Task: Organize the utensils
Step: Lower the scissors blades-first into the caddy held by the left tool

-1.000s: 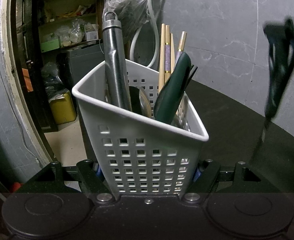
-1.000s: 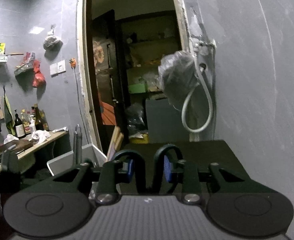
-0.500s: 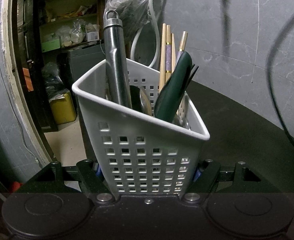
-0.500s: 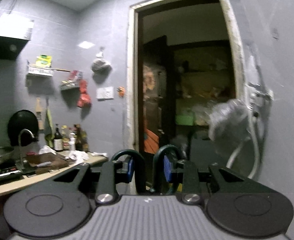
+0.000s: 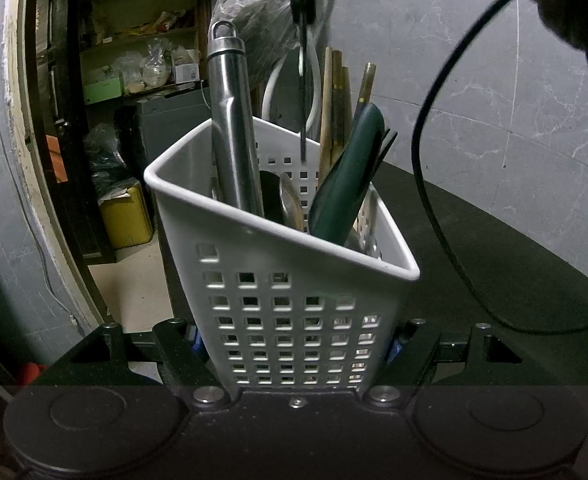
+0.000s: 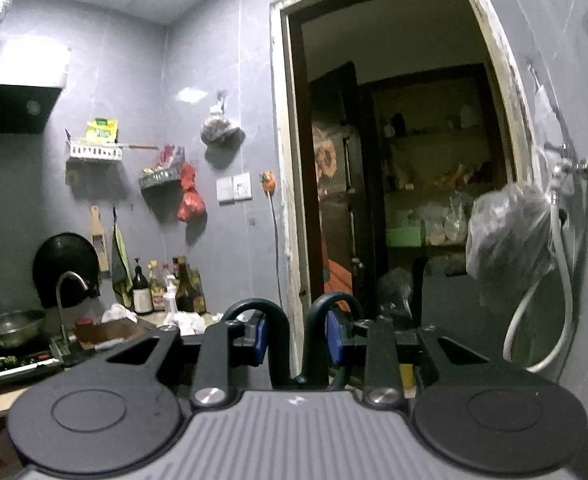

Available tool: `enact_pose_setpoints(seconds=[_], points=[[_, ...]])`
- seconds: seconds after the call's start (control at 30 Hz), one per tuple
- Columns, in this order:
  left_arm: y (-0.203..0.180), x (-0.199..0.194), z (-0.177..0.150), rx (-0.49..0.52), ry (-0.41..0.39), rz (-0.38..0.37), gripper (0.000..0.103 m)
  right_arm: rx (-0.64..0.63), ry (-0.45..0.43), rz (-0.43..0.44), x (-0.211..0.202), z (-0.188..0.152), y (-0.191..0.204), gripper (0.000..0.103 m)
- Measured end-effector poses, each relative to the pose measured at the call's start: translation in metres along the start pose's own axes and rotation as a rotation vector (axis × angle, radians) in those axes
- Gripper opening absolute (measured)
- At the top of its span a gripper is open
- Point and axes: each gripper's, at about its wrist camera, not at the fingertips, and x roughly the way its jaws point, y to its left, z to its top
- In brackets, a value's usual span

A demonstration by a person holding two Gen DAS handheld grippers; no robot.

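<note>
My left gripper (image 5: 294,350) is shut on a white perforated utensil basket (image 5: 285,280) standing on the dark table (image 5: 494,248). The basket holds a steel handle (image 5: 233,128), wooden chopsticks (image 5: 334,108), a dark green utensil (image 5: 350,180) and a spoon (image 5: 291,204). A pair of dark scissors (image 5: 304,60) hangs point down over the basket's back. My right gripper (image 6: 296,340) is shut on the scissors' two dark green handle loops (image 6: 249,312), high above the table.
A black cable (image 5: 434,184) loops down at the right onto the table. Behind the basket are a plastic bag (image 5: 253,12), a white hose (image 6: 554,300) on the grey wall and an open doorway (image 6: 394,200). A kitchen counter with bottles (image 6: 165,288) lies far left.
The scissors have moved from the right side leftwards to above the basket, blades pointing down into it. My right gripper has lifted and tilted up. The left gripper and basket have not moved.
</note>
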Motion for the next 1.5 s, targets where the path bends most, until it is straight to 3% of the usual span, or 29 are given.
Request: enact_pose_setpoints(seconds=[0.8,1.0,1.1,1.2,1.5], points=[[-0.002,0.001,0.000,0.001,-0.003,-0.001,0.076,-0.028,0.124,-0.046,0.011,-0.043,0.006,0.034],[-0.001,0.000,-0.001,0.002,-0.002,-0.001,0.076,-0.046,0.196,-0.043,0.014,-0.060,0.010,0.035],[-0.001,0.000,-0.001,0.001,-0.002,0.000,0.076,-0.043,0.237,-0.038,0.014,-0.071,0.011,0.036],[-0.002,0.000,0.000,0.002,-0.004,0.001,0.076,-0.049,0.240,-0.036,0.010,-0.076,0.015,0.044],[-0.001,0.000,-0.001,0.004,-0.004,0.001,0.076,-0.098,0.278,-0.030,0.004,-0.077,0.025,0.046]])
